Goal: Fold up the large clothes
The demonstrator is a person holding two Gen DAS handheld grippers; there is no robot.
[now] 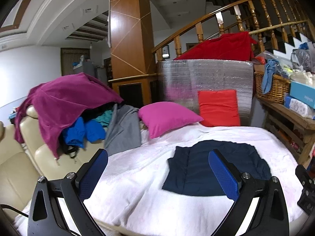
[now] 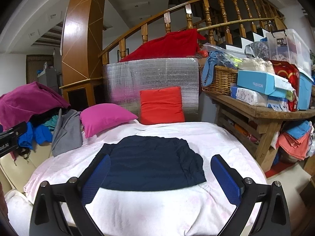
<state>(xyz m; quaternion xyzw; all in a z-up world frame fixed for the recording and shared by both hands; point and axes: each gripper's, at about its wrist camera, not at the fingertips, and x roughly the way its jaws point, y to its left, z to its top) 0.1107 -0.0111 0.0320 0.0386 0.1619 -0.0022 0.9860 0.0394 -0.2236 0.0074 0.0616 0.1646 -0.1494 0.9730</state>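
Observation:
A folded navy garment lies flat on the white blanket; it also shows in the right wrist view on the blanket. My left gripper is open and empty, held above the blanket to the left of the garment. My right gripper is open and empty, above the garment's near edge. A heap of unfolded clothes with a magenta piece on top sits on the beige sofa at the left; it also shows in the right wrist view.
A magenta pillow and a red cushion lean at the bed's far edge against a silver foil panel. A wooden table with a wicker basket and boxes stands right. A grey garment hangs beside the heap.

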